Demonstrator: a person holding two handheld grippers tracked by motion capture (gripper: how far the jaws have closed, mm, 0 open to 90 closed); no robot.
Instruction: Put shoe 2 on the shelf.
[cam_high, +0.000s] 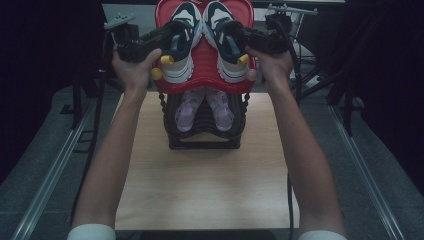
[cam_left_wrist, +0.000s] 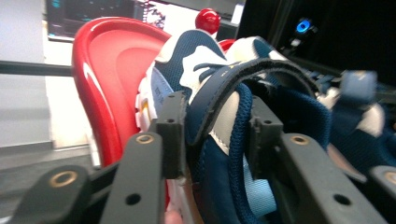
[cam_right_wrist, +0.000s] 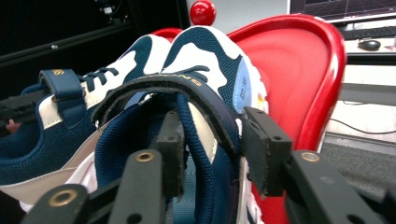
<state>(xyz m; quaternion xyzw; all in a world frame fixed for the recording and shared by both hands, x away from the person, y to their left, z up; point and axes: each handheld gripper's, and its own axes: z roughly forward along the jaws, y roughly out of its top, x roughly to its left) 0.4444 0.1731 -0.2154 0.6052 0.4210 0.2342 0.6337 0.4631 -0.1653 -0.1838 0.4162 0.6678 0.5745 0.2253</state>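
Nearest the person, the bare table is lying open between the two forearms, with free wood on both sides and in front of the black rack; its left and right edges are dropping off to grey floor and metal rails. On the rack's lower tier a pair of pale purple shoes is sitting, toes toward the person. Above it the red tray is carrying two navy-and-white sneakers side by side, their heels at the tray's near rim. The left gripper is reaching in from the left at the left sneaker; in the left gripper view its jaws are standing partly apart, straddling the shoe's collar and strap, one jaw outside beside the tray's raised red wall, the other inside the opening, and the pads are looking slack rather than pressing. The right gripper is mirroring it on the right sneaker; in the right gripper view the jaws are likewise half wide, one inside the shoe, one between the shoe's side and the tray wall, a gap showing at the outer pad. Little room is remaining between each outer jaw and the tray's lip. Beyond the tray a red knob is rising, with dark frames further back.
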